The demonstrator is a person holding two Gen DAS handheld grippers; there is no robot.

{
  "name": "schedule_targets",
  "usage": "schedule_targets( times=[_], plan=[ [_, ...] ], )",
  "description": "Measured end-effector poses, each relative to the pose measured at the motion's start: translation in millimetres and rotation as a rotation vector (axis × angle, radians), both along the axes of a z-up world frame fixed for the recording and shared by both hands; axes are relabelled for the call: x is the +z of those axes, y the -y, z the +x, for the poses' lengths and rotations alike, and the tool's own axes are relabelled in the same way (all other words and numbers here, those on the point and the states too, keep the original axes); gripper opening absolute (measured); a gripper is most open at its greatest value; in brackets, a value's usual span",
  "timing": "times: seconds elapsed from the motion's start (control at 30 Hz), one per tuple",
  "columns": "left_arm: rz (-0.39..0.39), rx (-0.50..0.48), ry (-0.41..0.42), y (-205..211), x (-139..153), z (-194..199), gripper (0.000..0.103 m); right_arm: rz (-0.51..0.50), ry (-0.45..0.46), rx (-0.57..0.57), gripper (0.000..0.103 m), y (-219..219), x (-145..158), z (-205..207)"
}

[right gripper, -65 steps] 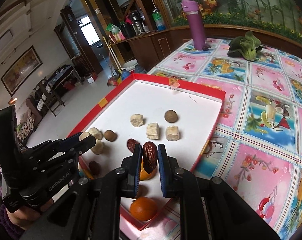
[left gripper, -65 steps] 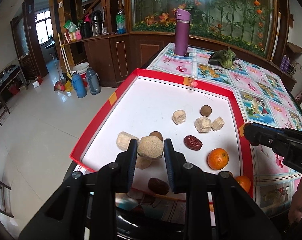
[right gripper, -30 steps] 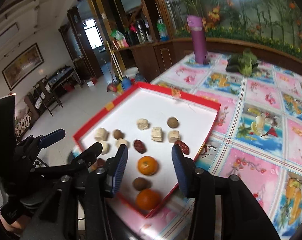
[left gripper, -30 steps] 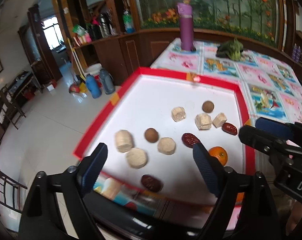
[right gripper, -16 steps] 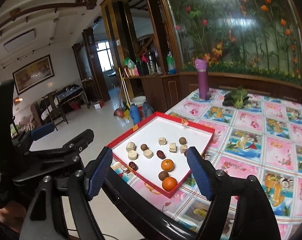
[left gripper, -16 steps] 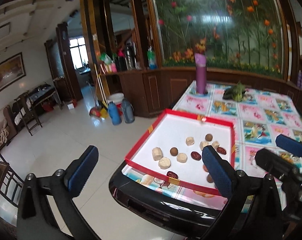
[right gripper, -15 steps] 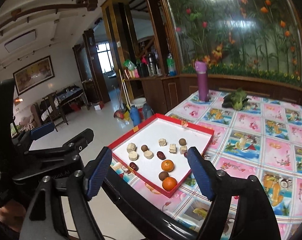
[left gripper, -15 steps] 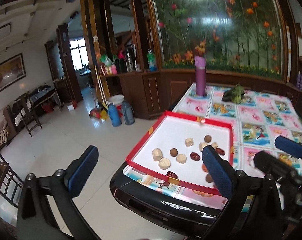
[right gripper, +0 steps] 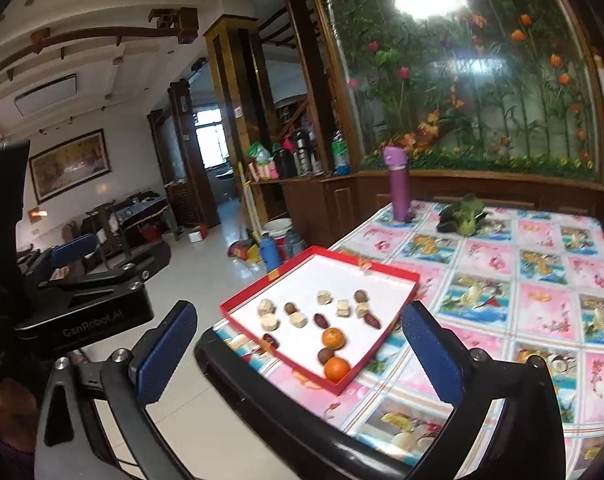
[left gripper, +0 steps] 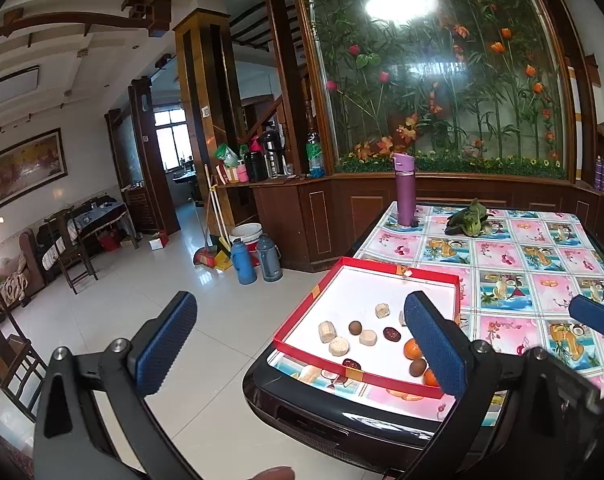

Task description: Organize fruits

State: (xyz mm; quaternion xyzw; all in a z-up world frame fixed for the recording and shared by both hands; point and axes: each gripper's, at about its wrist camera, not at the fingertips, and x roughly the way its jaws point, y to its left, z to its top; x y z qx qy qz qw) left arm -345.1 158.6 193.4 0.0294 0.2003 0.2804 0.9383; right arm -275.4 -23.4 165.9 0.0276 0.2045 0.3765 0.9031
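Note:
A red tray (right gripper: 244, 295) with a white floor lies on the table's near left corner. It holds two oranges (right gripper: 333, 337), red dates (right gripper: 321, 321), brown round fruits (right gripper: 290, 308) and pale chunks (right gripper: 265, 306). Both grippers hang well back from the tray, off the table's edge. My left gripper (left gripper: 300, 346) stands wide open and empty; its right finger hides part of the tray (left gripper: 302, 314). My right gripper (right gripper: 300, 354) holds nothing and its jaws are opening. The left gripper's fingers (right gripper: 76, 249) show at the left of the right wrist view.
The table (left gripper: 542, 256) wears a fruit-print cloth and has a dark rounded front edge (left gripper: 342, 420). A purple bottle (left gripper: 405, 190) and a green vegetable (left gripper: 466, 220) stand at its far end. Two flasks (left gripper: 246, 260) and a broom are on the tiled floor, chairs at far left.
Both grippers let go of their fruit, a pale chunk and a red date, which now lie in the tray. Both have pulled back and up from it. The right jaws have spread wider.

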Motion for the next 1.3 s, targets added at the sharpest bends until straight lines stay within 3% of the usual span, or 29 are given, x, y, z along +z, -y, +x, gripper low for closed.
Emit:
schedule_targets(
  times=[1.3],
  plan=[
    [-0.101,0.019,-0.041,-15.5,-16.0,7.8,0.103,-0.023,-0.013,-0.005,0.102,-4.0,-5.2,3.9]
  ],
)
